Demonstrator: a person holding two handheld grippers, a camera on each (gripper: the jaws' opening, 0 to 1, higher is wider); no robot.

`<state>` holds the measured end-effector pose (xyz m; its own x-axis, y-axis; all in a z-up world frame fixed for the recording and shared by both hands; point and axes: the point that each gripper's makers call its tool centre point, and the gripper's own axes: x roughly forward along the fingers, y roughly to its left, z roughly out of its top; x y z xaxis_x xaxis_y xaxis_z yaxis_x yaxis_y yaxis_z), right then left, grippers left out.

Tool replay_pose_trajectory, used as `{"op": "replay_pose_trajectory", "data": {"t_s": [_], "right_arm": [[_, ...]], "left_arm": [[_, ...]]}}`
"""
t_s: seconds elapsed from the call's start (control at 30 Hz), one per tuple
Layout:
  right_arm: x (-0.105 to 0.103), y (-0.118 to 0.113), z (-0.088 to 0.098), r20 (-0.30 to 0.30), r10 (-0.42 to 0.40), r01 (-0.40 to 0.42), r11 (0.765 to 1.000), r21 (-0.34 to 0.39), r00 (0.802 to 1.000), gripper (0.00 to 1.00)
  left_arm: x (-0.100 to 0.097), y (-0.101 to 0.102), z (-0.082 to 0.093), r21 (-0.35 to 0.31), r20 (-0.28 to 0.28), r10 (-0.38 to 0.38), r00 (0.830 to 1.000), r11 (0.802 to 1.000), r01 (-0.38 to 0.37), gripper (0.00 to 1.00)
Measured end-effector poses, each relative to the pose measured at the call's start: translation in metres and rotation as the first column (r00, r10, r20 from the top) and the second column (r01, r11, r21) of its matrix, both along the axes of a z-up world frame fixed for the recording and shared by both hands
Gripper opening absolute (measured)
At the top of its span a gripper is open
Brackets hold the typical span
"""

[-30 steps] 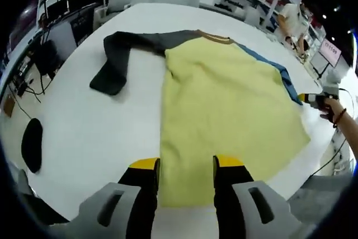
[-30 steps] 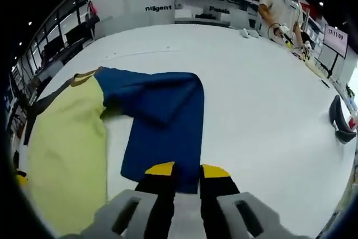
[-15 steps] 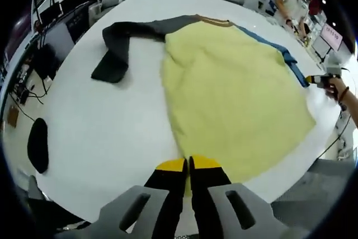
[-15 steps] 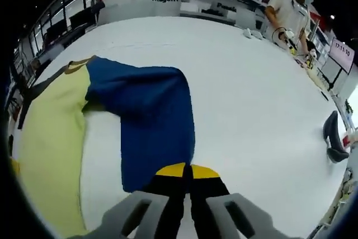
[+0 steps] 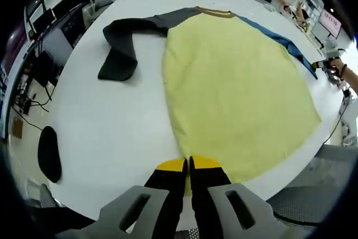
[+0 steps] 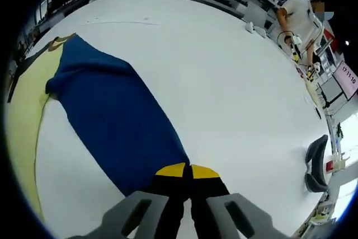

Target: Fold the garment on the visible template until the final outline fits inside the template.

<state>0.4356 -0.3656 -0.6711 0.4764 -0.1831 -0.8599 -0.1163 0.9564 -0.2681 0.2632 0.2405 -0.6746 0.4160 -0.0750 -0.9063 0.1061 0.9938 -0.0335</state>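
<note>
A wide white table (image 5: 112, 132) is carrying a long-sleeved shirt (image 5: 235, 82) that is lying flat across it, the yellow body spreading from the brown collar (image 5: 215, 12) at the far end toward the hem at the near edge. No marked template outline is showing on the tabletop, so I cannot tell how the cloth is sitting against it. The blue sleeve (image 6: 112, 116) is stretching out straight, its long axis running from the shoulder at the far left down to the cuff at the right gripper (image 6: 186, 169), whose yellow-tipped jaws are pressing together on that cuff. The dark grey sleeve (image 5: 126, 43) is bending back on itself at the opposite shoulder, well apart from both tools. The left gripper (image 5: 187, 163) is pinching the yellow hem with its jaws closed on the fabric. Judging from this, the blue sleeve is the part nearest a fold, and the right hand is the one placed to carry it across the body toward the left.
</note>
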Motion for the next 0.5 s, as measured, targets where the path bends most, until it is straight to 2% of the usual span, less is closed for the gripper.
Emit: {"op": "replay_pose_trajectory", "data": {"t_s": [0.17, 0.5], "right_arm": [[0.005, -0.014, 0.000, -0.027, 0.019, -0.020, 0.999, -0.032, 0.999, 0.00], [0.020, -0.026, 0.001, -0.032, 0.045, -0.047, 0.997, -0.062, 0.998, 0.00]], "left_arm": [[0.000, 0.000, 0.000, 0.000, 0.002, -0.009, 1.000, 1.000, 0.009, 0.06], [-0.002, 0.001, 0.000, -0.006, -0.007, -0.044, 0.999, 0.999, 0.044, 0.06]]}}
